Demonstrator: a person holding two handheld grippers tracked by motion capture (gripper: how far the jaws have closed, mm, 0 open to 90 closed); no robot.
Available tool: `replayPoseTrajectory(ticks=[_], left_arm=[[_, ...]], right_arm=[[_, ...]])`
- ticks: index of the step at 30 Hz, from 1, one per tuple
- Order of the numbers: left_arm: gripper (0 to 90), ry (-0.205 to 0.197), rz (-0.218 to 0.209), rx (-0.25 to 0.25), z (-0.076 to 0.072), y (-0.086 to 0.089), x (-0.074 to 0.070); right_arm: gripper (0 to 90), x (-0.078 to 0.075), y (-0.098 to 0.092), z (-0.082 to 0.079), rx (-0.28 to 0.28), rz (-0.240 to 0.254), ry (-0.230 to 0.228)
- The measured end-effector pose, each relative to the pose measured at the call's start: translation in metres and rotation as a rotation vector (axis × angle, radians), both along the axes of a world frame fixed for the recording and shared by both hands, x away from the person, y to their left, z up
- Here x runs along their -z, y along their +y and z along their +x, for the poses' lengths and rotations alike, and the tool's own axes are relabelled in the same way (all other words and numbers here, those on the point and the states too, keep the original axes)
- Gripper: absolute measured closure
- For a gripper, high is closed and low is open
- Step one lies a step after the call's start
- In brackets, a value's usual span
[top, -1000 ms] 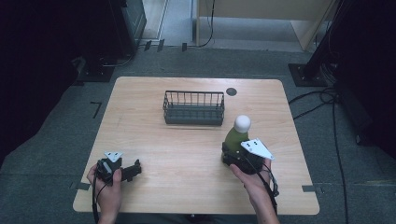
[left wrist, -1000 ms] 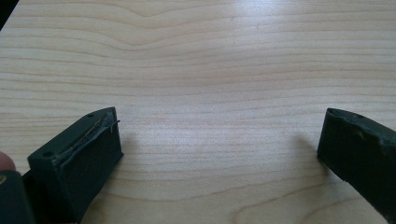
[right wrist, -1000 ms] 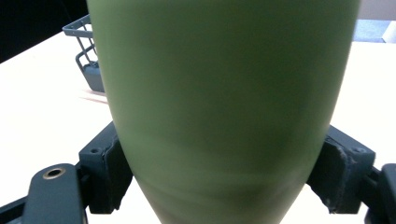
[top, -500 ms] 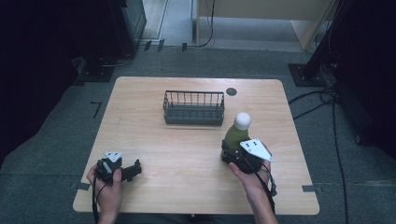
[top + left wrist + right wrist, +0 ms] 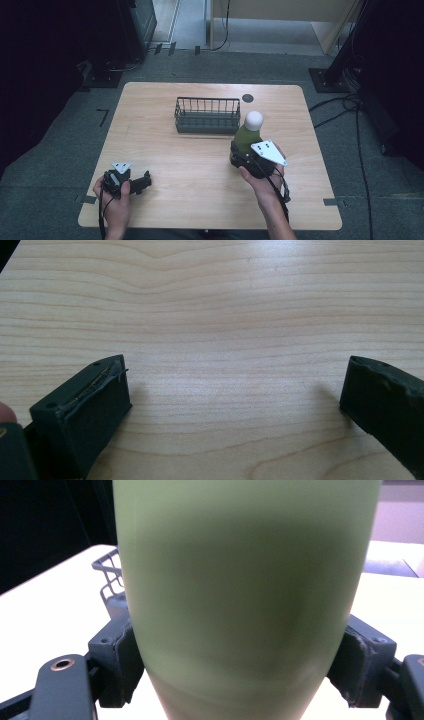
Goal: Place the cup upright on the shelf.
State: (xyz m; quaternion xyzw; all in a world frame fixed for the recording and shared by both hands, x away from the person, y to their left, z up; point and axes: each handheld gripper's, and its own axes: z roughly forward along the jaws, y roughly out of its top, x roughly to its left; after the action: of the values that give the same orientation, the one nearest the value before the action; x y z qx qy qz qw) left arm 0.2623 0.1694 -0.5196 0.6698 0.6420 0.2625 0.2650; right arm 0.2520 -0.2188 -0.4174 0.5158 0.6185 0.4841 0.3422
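The bottle [image 5: 246,135] has a smooth olive-green body and a rounded white cap. It stands nearly upright, its long axis vertical, cap pointing up and leaning slightly toward 12 o'clock. It sits right of the table's [image 5: 170,210] centre, just off the 4 o'clock corner of the wire basket [image 5: 207,116]. The right gripper [image 5: 246,159] has its fingers [image 5: 116,662] clamped on the bottle's lower body, one each side. At 8 o'clock, the left gripper [image 5: 141,182] rests with fingers [image 5: 85,405] wide apart over bare wood.

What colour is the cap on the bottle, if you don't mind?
White, on the green bottle's cap; clearest in the high view.
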Motion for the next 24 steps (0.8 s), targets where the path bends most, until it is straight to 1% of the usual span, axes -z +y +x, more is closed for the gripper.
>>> replayPoseTrajectory(ticks=[5, 9, 10, 15, 17, 18, 21, 24], left_arm=[[0.0, 0.0, 0.0, 0.0, 0.0, 0.0, 0.0], [0.0, 0.002, 0.001, 0.002, 0.0, 0.0, 0.0], [0.0, 0.002, 0.001, 0.002, 0.0, 0.0, 0.0], [0.0, -0.001, -0.003, -0.001, 0.0, 0.0, 0.0], [0.0, -0.001, -0.003, -0.002, 0.0, 0.0, 0.0], [0.0, -0.001, -0.002, -0.001, 0.0, 0.0, 0.0], [0.0, -0.001, -0.002, -0.001, 0.0, 0.0, 0.0], [0.0, -0.001, -0.002, -0.001, 0.0, 0.0, 0.0]], right_arm=[[20.3, -0.005, 0.006, 0.005, -0.003, 0.002, -0.013], [20.3, -0.013, 0.013, 0.01, -0.019, 0.007, -0.035], [20.3, -0.013, 0.013, 0.01, -0.019, 0.007, -0.035], [20.3, -0.025, 0.022, 0.016, -0.031, -0.003, -0.061], [20.3, -0.027, 0.023, 0.017, -0.032, -0.004, -0.066], [20.3, -0.031, 0.026, 0.02, -0.033, -0.001, -0.076], [20.3, -0.038, 0.029, 0.024, -0.037, -0.007, -0.092], [20.3, -0.043, 0.031, 0.028, -0.039, -0.013, -0.105]])
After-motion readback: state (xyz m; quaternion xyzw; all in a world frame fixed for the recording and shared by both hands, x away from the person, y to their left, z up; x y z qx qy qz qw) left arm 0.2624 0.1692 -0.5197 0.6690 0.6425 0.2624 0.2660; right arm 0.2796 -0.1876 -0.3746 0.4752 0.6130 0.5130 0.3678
